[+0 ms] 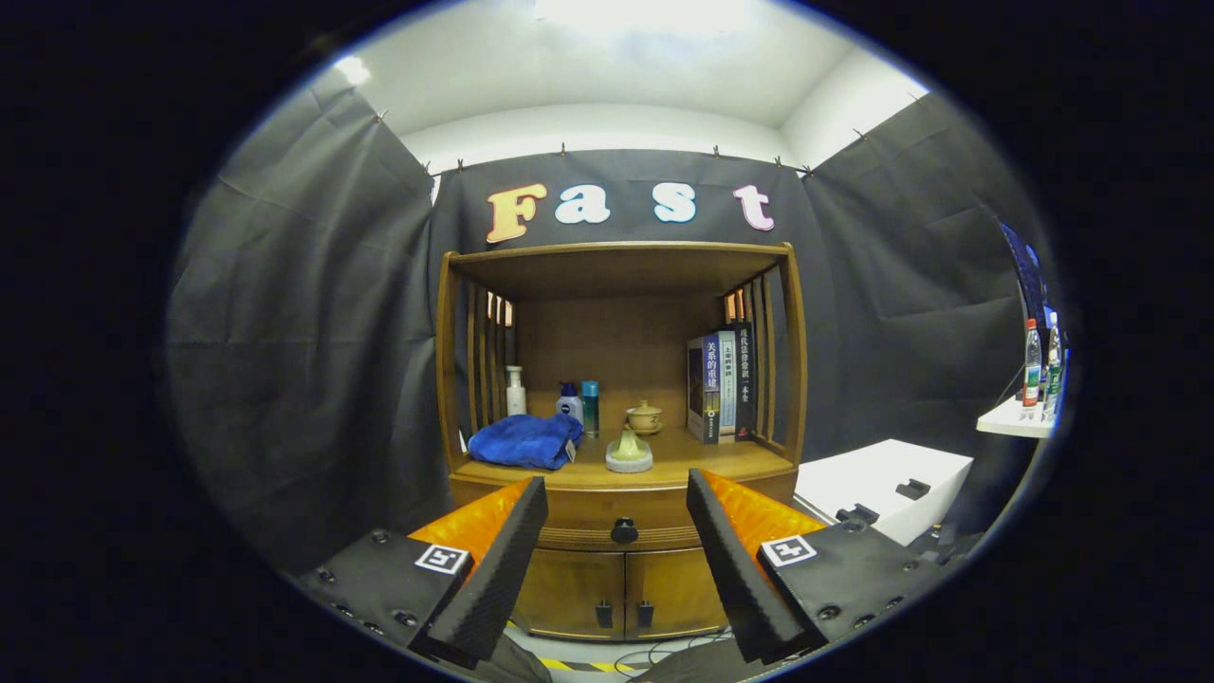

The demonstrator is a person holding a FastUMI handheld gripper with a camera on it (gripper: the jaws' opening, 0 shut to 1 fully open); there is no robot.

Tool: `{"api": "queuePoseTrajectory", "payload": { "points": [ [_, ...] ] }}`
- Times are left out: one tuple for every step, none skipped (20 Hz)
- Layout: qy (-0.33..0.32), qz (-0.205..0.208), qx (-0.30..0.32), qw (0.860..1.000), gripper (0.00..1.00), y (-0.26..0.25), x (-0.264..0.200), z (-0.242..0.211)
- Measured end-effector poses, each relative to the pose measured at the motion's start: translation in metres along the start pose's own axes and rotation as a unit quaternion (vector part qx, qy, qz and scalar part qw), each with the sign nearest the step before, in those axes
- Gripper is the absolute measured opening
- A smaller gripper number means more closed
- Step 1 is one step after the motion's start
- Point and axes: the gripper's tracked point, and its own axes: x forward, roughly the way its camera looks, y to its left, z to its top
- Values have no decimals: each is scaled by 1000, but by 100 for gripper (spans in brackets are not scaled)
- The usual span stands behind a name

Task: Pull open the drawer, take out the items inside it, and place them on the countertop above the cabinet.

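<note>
I have the gripper (616, 569) well back from the cabinet (621, 569), fingers (503, 560) spread apart and holding nothing. Between them, further off, the drawer (569, 531) sits closed, its dark knob (624, 531) centred. Above it on the tabletop (702, 463) lie a blue cloth (524, 441) at left, bottles (579, 403), a small lidded pot (644, 416) and books (721, 384) at right.

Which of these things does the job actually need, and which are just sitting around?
For the job:
drawer, shut
drawer knob
countertop
gripper, open, short of the knob

Lying about:
blue towel
books
teapot
pump bottle
white box
</note>
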Motion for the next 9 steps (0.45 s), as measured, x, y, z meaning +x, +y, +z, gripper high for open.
{"api": "queuePoseTrajectory", "payload": {
  "points": [
    [-1,-5,-3,1000,96,-5,2,-1],
    [-1,-5,0,1000,96,-6,2,-2],
    [1,-4,6,1000,96,-3,1,-5],
    [2,-4,14,1000,96,-3,-1,-6],
    [1,-2,19,1000,96,-2,-2,-6],
    [1,-1,20,1000,96,-1,-2,-8],
    [3,-1,18,1000,96,0,-3,-11],
    [5,-1,16,1000,96,0,-3,-14],
    [6,-1,17,1000,96,0,-1,-15]
  ]
}}
